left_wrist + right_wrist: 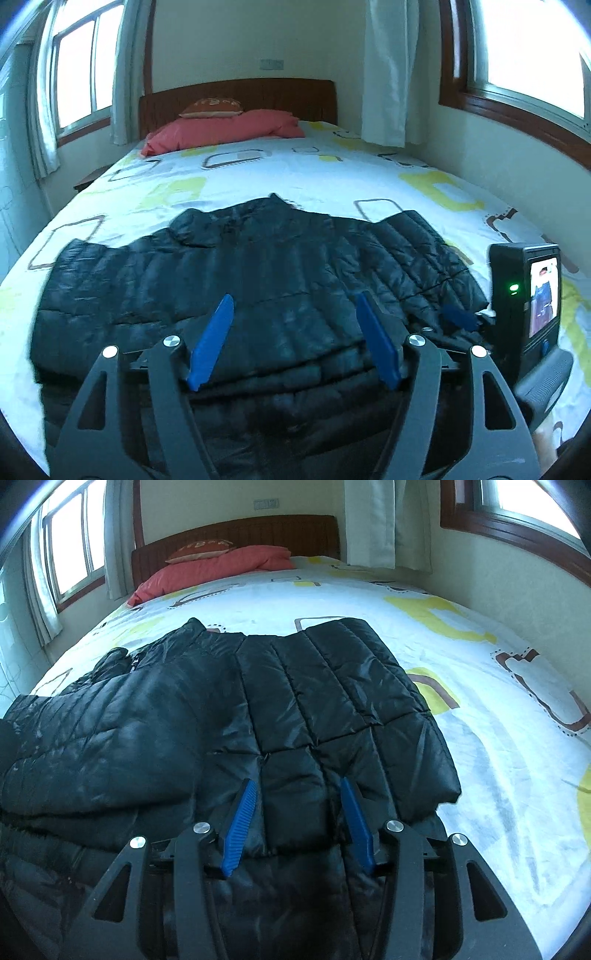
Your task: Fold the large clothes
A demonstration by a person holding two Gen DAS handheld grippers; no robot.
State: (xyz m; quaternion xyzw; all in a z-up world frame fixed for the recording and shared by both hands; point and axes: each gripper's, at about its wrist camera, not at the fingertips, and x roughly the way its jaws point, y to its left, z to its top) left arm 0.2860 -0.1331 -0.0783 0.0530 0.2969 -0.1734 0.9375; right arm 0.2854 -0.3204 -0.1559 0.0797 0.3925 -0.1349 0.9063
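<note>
jacket (229, 716), a black quilted puffer, is lying spread across the patterned bed (480, 738), looking light, slippery and springy, so with your left claw (293, 339) and right claw (297, 823) both hanging apart and empty, you're best pinching seamed hem edges.

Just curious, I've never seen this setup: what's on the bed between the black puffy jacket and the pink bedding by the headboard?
Nothing but bare patterned sheet lies between the jacket and the pink bedding. Both wrist views show this.

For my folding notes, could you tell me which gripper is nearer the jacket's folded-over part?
Right. Right gripper: over the folded-over part; left gripper: over the jacket middle.
</note>
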